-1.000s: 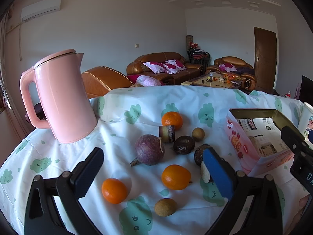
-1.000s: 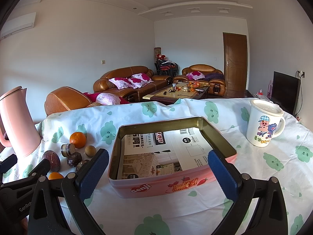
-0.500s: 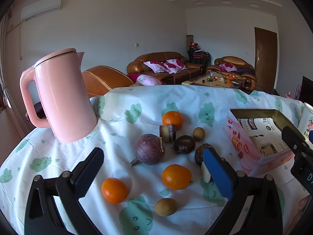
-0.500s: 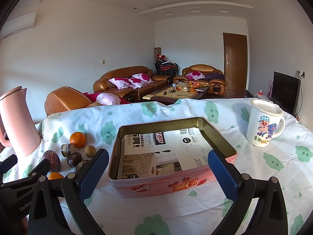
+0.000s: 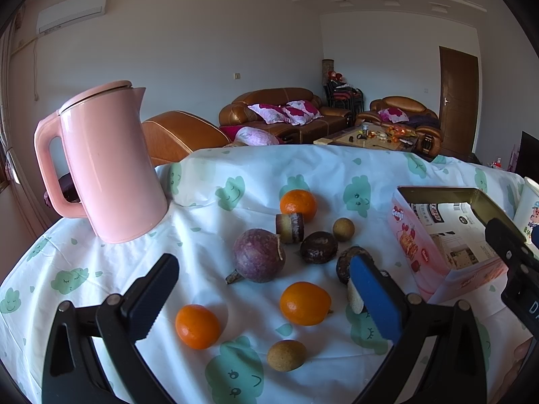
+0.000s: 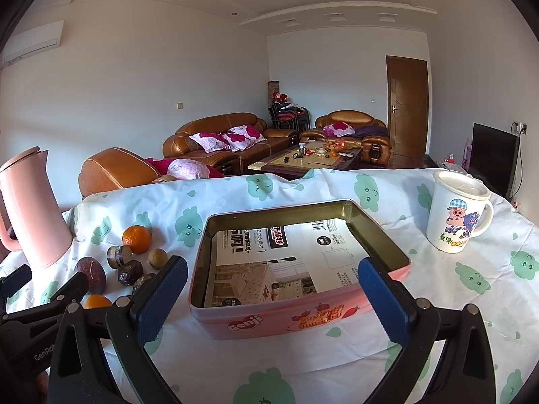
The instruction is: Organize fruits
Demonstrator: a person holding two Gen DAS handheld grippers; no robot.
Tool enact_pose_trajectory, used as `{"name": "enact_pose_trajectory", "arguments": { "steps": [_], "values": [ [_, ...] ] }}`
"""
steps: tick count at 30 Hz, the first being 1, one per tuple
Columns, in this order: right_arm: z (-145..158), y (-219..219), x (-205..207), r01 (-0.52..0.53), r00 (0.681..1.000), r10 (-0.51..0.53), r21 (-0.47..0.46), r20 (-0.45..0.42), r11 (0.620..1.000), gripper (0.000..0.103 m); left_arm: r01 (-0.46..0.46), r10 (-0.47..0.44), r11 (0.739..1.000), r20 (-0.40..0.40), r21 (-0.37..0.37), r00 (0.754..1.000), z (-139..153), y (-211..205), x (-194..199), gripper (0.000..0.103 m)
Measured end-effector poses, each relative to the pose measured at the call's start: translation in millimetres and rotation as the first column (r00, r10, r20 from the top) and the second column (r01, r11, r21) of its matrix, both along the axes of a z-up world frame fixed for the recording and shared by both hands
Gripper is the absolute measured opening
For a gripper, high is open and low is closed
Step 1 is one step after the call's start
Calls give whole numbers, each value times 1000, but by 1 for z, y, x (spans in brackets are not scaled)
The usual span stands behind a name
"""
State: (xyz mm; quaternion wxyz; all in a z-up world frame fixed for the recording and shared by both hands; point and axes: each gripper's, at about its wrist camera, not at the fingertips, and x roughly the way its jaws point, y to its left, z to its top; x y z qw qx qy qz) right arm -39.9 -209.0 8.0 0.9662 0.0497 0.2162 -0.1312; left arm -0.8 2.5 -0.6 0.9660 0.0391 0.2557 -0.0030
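Note:
Fruits lie loose on the cloth-covered table: three oranges, a big purple passion fruit, a dark wrinkled one, a cut piece and two small brown round fruits. My left gripper hovers open just before them, holding nothing. An open pink tin lined with printed paper sits right of the fruits; my right gripper is open in front of it, empty. Another dark fruit is partly hidden behind the left gripper's blue pad.
A pink kettle stands at the table's left back. A white cartoon mug stands right of the tin. The table drops off at its far edge, with sofas and a coffee table beyond.

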Motion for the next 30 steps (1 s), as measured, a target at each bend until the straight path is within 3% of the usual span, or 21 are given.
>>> {"name": "enact_pose_trajectory", "arguments": {
  "steps": [8,11,15,19,20,23,27,30],
  "values": [
    [-1,0,0,-8,1000,8,8,-4,1000,102,8,-8,1000,-6,-5,1000,0,1,1,103],
    [-2,3,2,-34,999,35,25,-11,999,102,13,-13,999,-14,44,1000,-1,3,2,103],
    [-2,7,2,-85,996,86,37,-14,996,102,-63,59,990,37,124,998,8,23,3,103],
    [-2,20,2,-185,982,186,44,-18,982,100,-158,153,982,46,104,987,19,58,4,103],
    [-3,24,3,-221,975,222,46,-24,974,98,-180,176,979,43,99,983,21,66,4,103],
    [-8,38,9,-331,939,336,74,-70,941,67,-208,207,974,21,85,978,23,84,3,103],
    [-17,59,13,-473,861,496,178,-113,863,62,-184,188,978,-34,96,982,18,93,3,103],
    [-27,88,16,-569,776,606,223,-172,792,62,-80,83,996,-151,28,985,9,99,10,103]
  ]
}}
